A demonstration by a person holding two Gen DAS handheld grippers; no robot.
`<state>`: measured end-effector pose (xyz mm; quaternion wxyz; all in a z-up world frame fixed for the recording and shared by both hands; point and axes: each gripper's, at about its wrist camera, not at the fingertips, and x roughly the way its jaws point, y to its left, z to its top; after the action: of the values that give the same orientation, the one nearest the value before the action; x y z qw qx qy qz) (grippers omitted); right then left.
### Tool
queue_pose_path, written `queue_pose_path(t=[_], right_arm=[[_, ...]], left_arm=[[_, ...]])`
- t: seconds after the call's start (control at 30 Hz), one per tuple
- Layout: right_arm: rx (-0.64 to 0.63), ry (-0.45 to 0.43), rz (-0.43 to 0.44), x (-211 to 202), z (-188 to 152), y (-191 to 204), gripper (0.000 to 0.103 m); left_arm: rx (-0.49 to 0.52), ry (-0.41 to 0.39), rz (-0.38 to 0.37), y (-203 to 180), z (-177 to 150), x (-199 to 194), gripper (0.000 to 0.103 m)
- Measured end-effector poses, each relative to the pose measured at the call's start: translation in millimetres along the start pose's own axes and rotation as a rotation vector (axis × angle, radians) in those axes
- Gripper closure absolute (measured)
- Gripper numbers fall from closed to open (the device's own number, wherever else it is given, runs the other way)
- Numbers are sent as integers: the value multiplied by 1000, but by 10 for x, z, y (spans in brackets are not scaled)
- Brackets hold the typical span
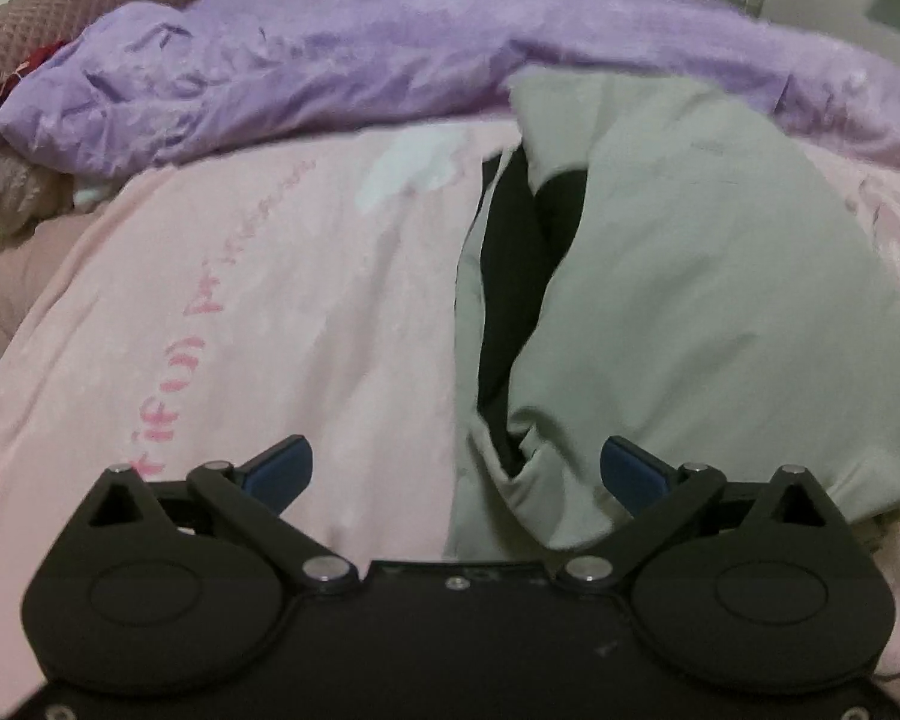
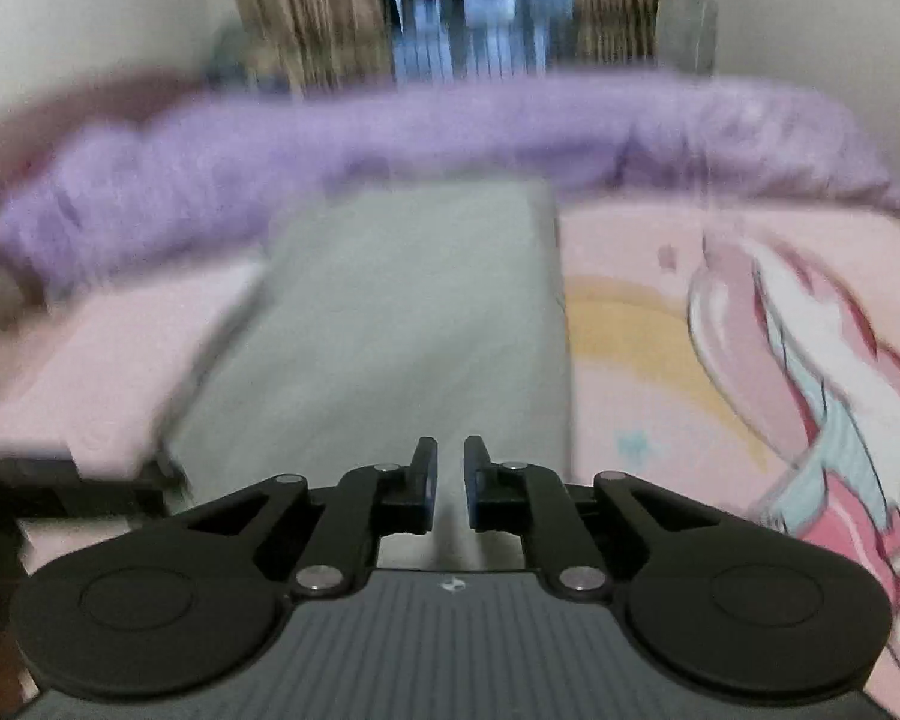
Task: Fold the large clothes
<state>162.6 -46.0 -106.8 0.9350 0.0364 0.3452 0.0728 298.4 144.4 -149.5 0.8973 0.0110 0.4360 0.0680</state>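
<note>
1. The left hand-held gripper [image 1: 456, 474] has its jaws spread wide, the two blue pads [image 1: 282, 471] far apart with nothing between them.
2. It hangs above the near edge of a pale grey-green garment [image 1: 690, 300], whose rumpled hem lies just under the gap.
3. The garment lies on the pink bedsheet [image 1: 240, 312], partly folded over itself, with a dark inner layer [image 1: 510, 276] showing in the opening along its left side.
4. The right hand-held gripper [image 2: 450, 489] has its jaws drawn nearly together, leaving only a narrow slit; whether cloth is pinched in it cannot be told, since the view is blurred.
5. Ahead of that hand-held gripper the same garment [image 2: 390, 312] stretches away as a long flat panel on the bedsheet [image 2: 630, 276], which carries a cartoon print [image 2: 810, 372] on the right.
6. Beyond the garment a purple quilt [image 1: 390, 66] is bunched across the far side of the bed, touching the garment's far end.
7. Behind the quilt stand curtains [image 2: 306, 6] and a window [image 2: 474, 18].
</note>
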Motion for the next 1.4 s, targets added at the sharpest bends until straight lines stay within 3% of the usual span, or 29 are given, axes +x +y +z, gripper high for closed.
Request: queue_pose_path(t=[0.07,0.2,0.23,0.37,0.4,0.47,0.63,0.73,0.77,0.8,0.87,0.97,1.23,1.27,1.33,1.4], right_arm=[[-39,-7,-5,70,-138,-21,92],[-6,19,41,112,-304,-109,94],[6,36,55,133,-330,-149,102],[80,153,101,316,-496,-323,103],[86,124,116,228,-535,-315,103],[69,123,149,165,-532,-305,94],[36,-41,195,-261,-334,-219,91],[45,-114,101,-336,-229,-235,91],[35,-97,33,-271,-219,-244,87],[8,-25,-33,-113,-231,-255,80],[-4,3,-7,87,-334,-348,67],[133,28,95,175,-374,-568,65],[136,21,108,106,-362,-583,66],[132,5,118,32,-299,-568,73],[141,-110,168,-160,-134,-579,91],[169,-281,192,-335,95,-584,89]], left_arm=[[13,48,2,-15,-76,168,0],[-47,48,-18,67,-204,207,0],[-45,46,-16,63,-212,196,0],[-34,29,-8,51,-254,173,0],[-42,28,-10,58,-256,160,0],[-51,32,-5,67,-266,100,0],[-21,-14,20,-12,-165,-200,0],[37,6,62,-47,-143,-107,0],[51,24,70,-48,-161,-30,0],[44,30,66,-40,-174,46,0],[-12,35,43,25,-225,104,0],[-55,30,15,105,-257,127,0],[-90,35,-48,243,-226,73,0],[-96,18,-50,235,-161,-34,0],[-107,-85,-61,243,18,-266,0],[-133,-203,-62,224,264,-411,0]])
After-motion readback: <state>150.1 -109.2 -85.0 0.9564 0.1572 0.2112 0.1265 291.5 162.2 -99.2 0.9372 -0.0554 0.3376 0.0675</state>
